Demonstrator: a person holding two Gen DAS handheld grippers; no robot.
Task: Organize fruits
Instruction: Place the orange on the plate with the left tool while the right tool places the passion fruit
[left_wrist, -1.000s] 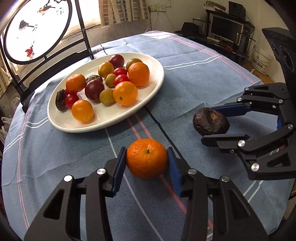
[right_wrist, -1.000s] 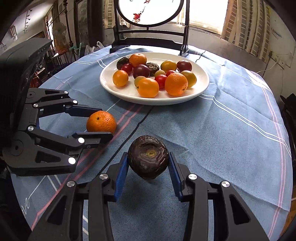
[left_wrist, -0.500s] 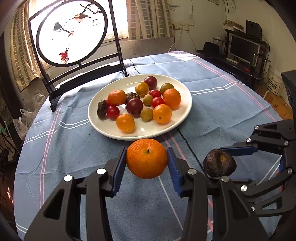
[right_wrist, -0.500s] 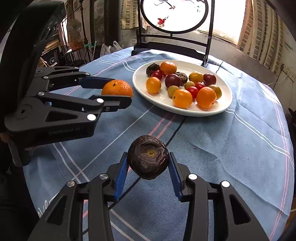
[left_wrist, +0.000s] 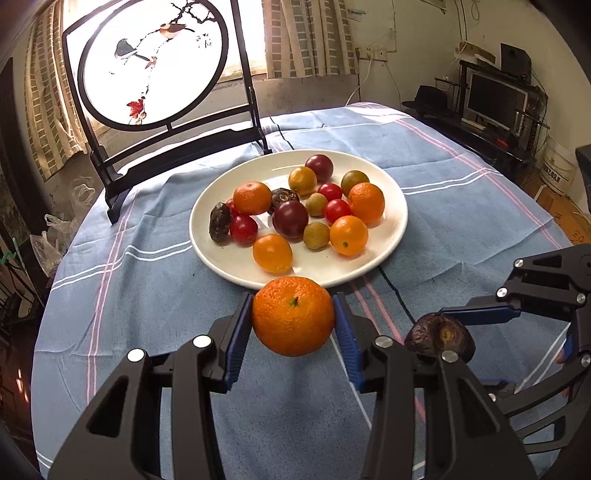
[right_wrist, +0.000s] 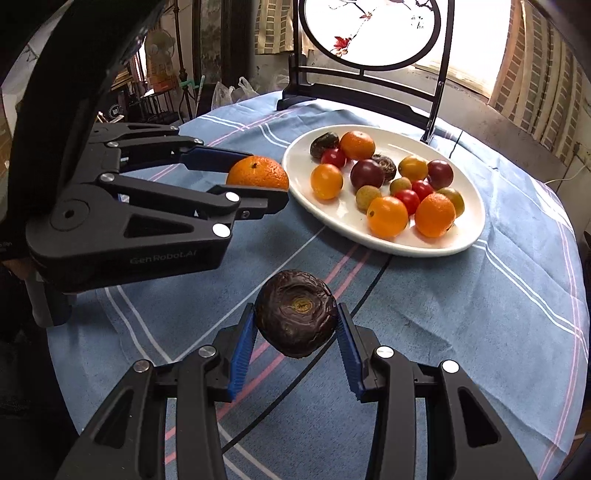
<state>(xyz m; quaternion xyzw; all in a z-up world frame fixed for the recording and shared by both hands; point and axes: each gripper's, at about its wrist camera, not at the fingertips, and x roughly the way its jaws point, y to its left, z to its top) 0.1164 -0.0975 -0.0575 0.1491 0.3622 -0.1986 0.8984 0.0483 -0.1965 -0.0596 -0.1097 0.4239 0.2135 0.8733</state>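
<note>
Both grippers are loaded and both are off the cloth. The left gripper (left_wrist: 293, 321) has its blue pads pressed on either side of a mandarin orange (left_wrist: 293, 315), jaws partly closed around its width, stem dimple facing up and toward the camera. The right gripper (right_wrist: 295, 325) has the same sort of hold on a wrinkled dark passion fruit (right_wrist: 295, 317), pads on its flanks, the stem scar looking back at the lens.

The relation that matters: the white plate (left_wrist: 221, 258), sitting toward the far edge of the table in front of the round painted screen (left_wrist: 151, 66), lies straight ahead of both sets of jaws. From the left wrist view, the mandarin orange hangs just short of the plate's near rim, nearly overlapping it. From the right wrist view, the passion fruit is well back from the rim, with open blue tablecloth (right_wrist: 461, 314) between. So the left hand looks the nearer of the two, and I'd expect it to arrive first.

Neither fruit has a long axis to speak of; both are roundish, so roll on release is the worry. The plate is crowded with oranges, cherry tomatoes and dark fruit, but the near part of it, just beyond the rim, shows bare white, a likely landing spot.
</note>
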